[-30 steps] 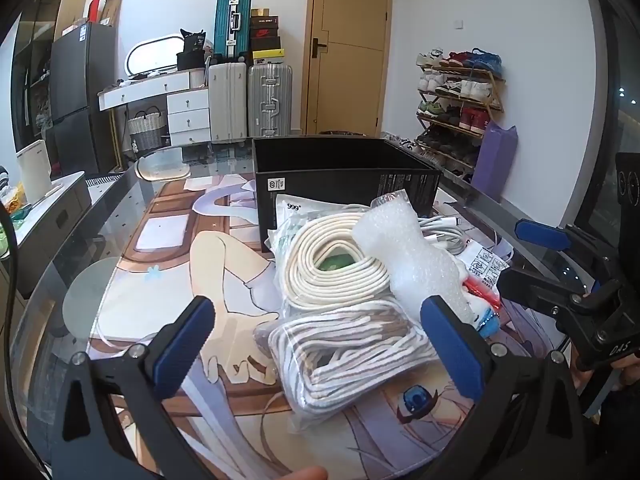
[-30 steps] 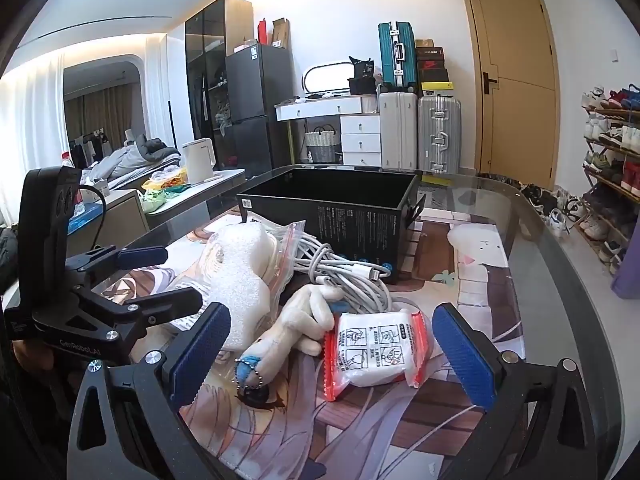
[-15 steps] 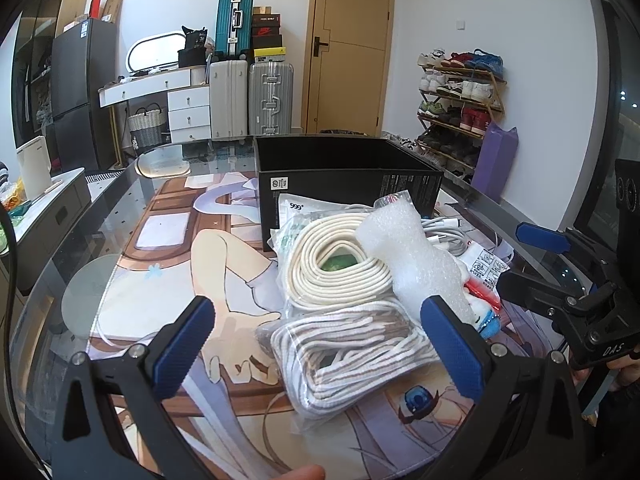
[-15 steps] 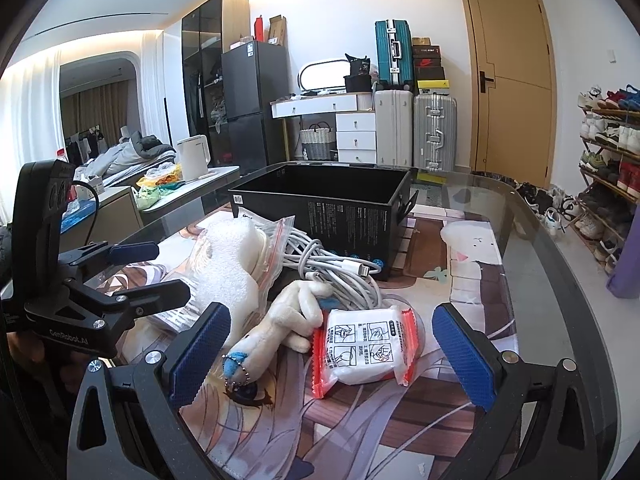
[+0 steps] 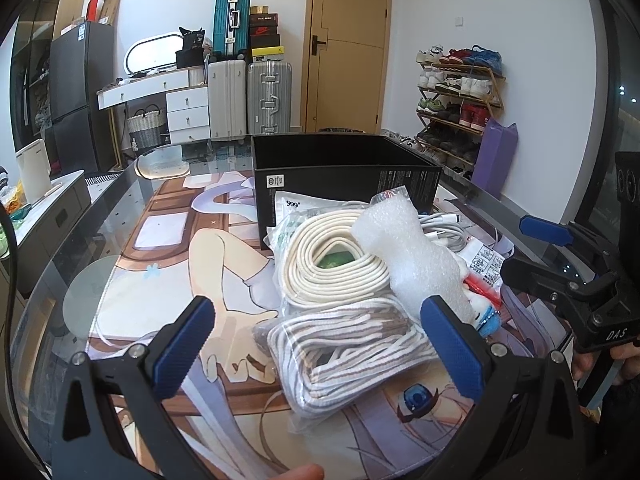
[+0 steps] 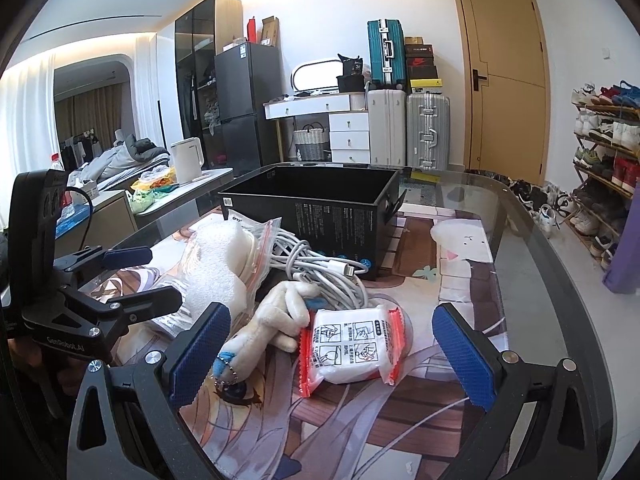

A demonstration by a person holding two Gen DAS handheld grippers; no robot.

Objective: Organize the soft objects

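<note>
1. The left tool (image 5: 320,344) hangs released over the desk (image 5: 100,240), its blue pads spread wide and gripping nothing; a bagged bundle of white and brown striped cord (image 5: 352,356) lies on the desk between them.
2. Just behind that bundle sits a second clear bag with a coil of cream rope (image 5: 332,256), and a roll of white bubble wrap (image 5: 412,256) lies tilted across its right edge.
3. The right tool (image 6: 332,352) is likewise released, pads wide apart and holding nothing, with a white sachet with red ends (image 6: 352,348) on the desk between them.
4. A small cream plush toy (image 6: 276,316) with a blue tip and bead chain lies touching the sachet's left side, close to the right tool's left pad.
5. Behind the toy, a tangle of white charging cable (image 6: 320,264) rests against the front of the open black box (image 6: 320,212).
6. The black box stands upright at the far side of the pile, on the printed mat (image 6: 460,256) that covers the desk; its inside looks dark and I cannot tell what it holds.
7. In each wrist view the other tool shows at the edge of the frame, near the pile but apart from it.
</note>
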